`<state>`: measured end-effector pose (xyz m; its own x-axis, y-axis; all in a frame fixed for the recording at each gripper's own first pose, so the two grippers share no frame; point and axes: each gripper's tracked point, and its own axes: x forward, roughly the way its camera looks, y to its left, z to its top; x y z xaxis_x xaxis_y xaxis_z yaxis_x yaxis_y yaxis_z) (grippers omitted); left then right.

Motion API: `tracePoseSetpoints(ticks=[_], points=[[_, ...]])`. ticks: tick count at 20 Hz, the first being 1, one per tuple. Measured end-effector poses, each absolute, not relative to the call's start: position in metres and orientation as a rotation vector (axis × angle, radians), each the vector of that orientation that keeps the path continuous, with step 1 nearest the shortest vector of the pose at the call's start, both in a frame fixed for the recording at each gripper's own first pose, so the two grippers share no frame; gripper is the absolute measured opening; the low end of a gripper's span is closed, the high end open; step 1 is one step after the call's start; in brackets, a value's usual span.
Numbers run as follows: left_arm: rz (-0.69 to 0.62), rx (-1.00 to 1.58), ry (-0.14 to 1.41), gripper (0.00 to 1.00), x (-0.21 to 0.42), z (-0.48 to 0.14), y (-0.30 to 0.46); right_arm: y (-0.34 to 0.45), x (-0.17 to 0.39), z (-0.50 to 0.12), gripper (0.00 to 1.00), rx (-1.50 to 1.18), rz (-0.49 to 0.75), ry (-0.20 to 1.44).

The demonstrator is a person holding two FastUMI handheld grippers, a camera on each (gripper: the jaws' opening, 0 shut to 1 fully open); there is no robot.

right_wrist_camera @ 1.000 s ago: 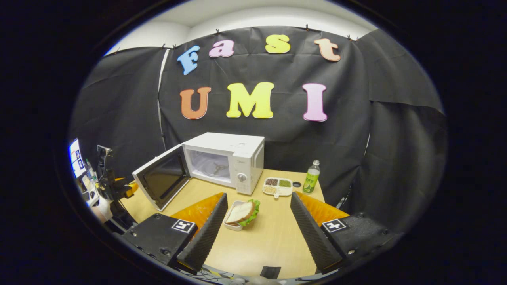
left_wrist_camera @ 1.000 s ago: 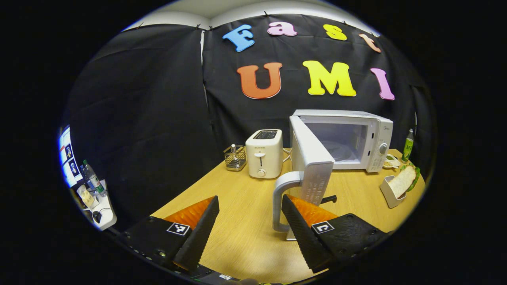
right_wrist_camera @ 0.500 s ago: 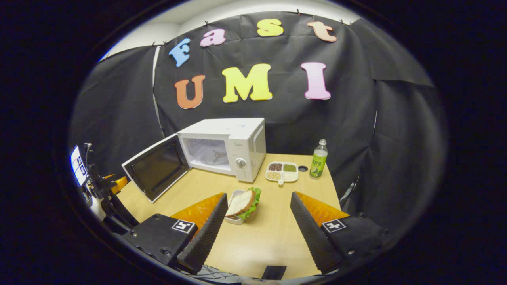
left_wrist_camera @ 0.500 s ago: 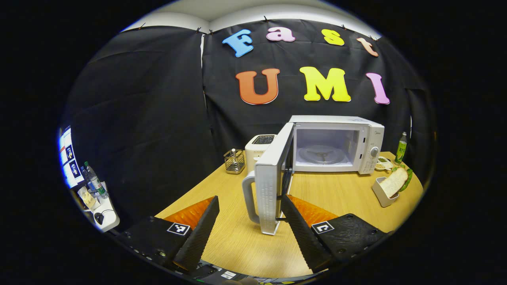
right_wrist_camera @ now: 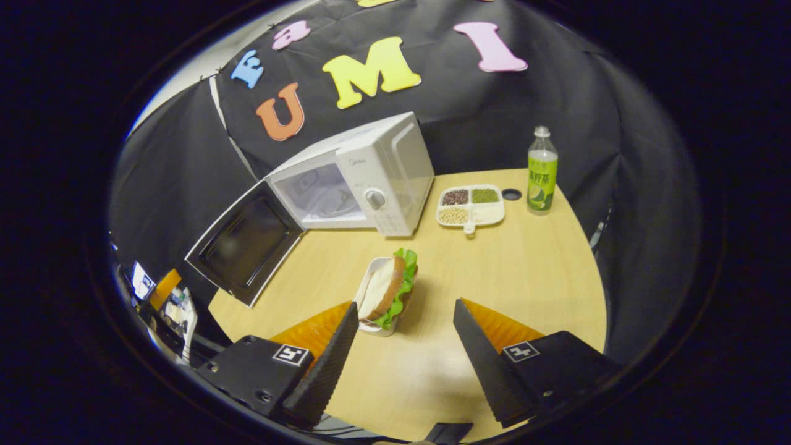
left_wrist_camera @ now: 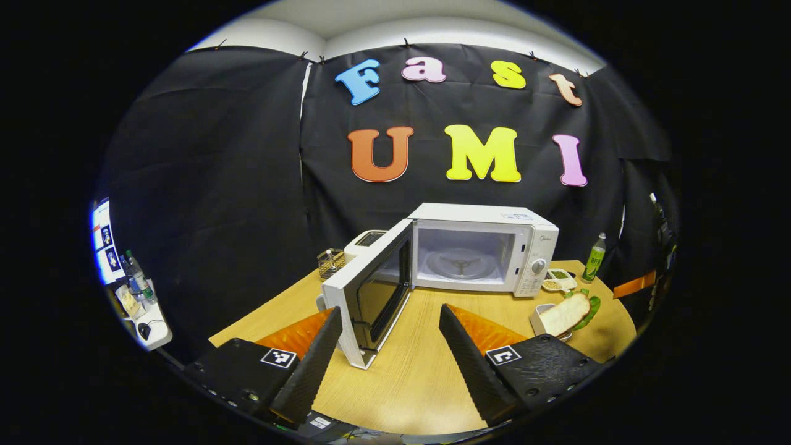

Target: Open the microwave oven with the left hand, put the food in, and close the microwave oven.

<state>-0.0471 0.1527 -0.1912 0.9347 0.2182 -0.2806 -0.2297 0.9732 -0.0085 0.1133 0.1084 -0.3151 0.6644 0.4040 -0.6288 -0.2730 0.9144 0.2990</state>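
Note:
The white microwave (left_wrist_camera: 531,247) stands at the back of the wooden table (left_wrist_camera: 408,389), its door (left_wrist_camera: 371,296) swung wide open and its cavity with the glass turntable bare. My left gripper (left_wrist_camera: 389,346) is open just in front of the door's free edge, holding nothing. The food is a sandwich with lettuce (right_wrist_camera: 389,287) in a white tray, also seen in the left gripper view as the sandwich (left_wrist_camera: 565,312) right of the microwave. My right gripper (right_wrist_camera: 405,346) is open, tilted down over the table, with the sandwich just beyond its left finger. The microwave (right_wrist_camera: 371,173) and door (right_wrist_camera: 244,241) lie beyond.
A divided dish of beans (right_wrist_camera: 469,204) and a green bottle (right_wrist_camera: 542,170) stand right of the microwave. A toaster (left_wrist_camera: 368,238) and a wire basket (left_wrist_camera: 332,262) sit behind the open door. A side stand with bottles (left_wrist_camera: 139,296) is off the table's left.
The door has swung from half open to wide open, and my left gripper has drawn back from its handle. My right gripper has moved closer to the sandwich and tilted down.

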Motion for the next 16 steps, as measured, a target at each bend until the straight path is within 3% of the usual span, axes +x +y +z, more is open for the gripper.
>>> tracePoseSetpoints(ticks=[1,3,4,5,6,7,9,10,11,12,13,14,15,16], points=[[0.234,-0.038,0.286,0.95,-0.048,-0.187,0.147,0.114,0.122,-0.325,0.88,0.218,0.406,0.779],[0.248,-0.037,0.296,0.95,-0.049,-0.181,0.134,0.125,0.140,-0.342,0.87,0.286,0.436,0.841],[0.253,-0.038,0.300,0.95,-0.050,-0.178,0.128,0.132,0.145,-0.349,0.97,0.324,0.456,0.875],[0.255,-0.040,0.302,0.95,-0.051,-0.176,0.123,0.139,0.150,-0.356,0.87,0.362,0.471,0.905],[0.260,-0.039,0.305,0.95,-0.052,-0.174,0.118,0.144,0.155,-0.359,0.85,0.385,0.487,0.925],[0.265,-0.039,0.310,0.95,-0.052,-0.174,0.116,0.149,0.160,-0.362,0.96,0.402,0.503,0.936],[0.270,-0.039,0.317,0.95,-0.053,-0.173,0.110,0.157,0.167,-0.368,0.92,0.438,0.519,0.975],[0.269,-0.039,0.319,0.95,-0.052,-0.173,0.108,0.161,0.171,-0.369,0.80,0.460,0.529,0.990],[0.270,-0.039,0.320,0.95,-0.053,-0.172,0.106,0.162,0.171,-0.370,0.78,0.472,0.531,1.012],[0.269,-0.039,0.321,0.95,-0.053,-0.172,0.104,0.165,0.175,-0.372,0.85,0.490,0.532,1.026],[0.269,-0.038,0.321,0.95,-0.053,-0.173,0.106,0.168,0.175,-0.373,0.72,0.503,0.534,1.038],[0.270,-0.037,0.321,0.95,-0.054,-0.174,0.105,0.169,0.176,-0.373,0.68,0.512,0.538,1.049],[0.268,-0.037,0.322,0.95,-0.053,-0.174,0.106,0.170,0.176,-0.374,0.77,0.520,0.532,1.061],[0.266,-0.041,0.323,0.95,-0.052,-0.176,0.107,0.171,0.176,-0.375,0.71,0.526,0.525,1.079]])
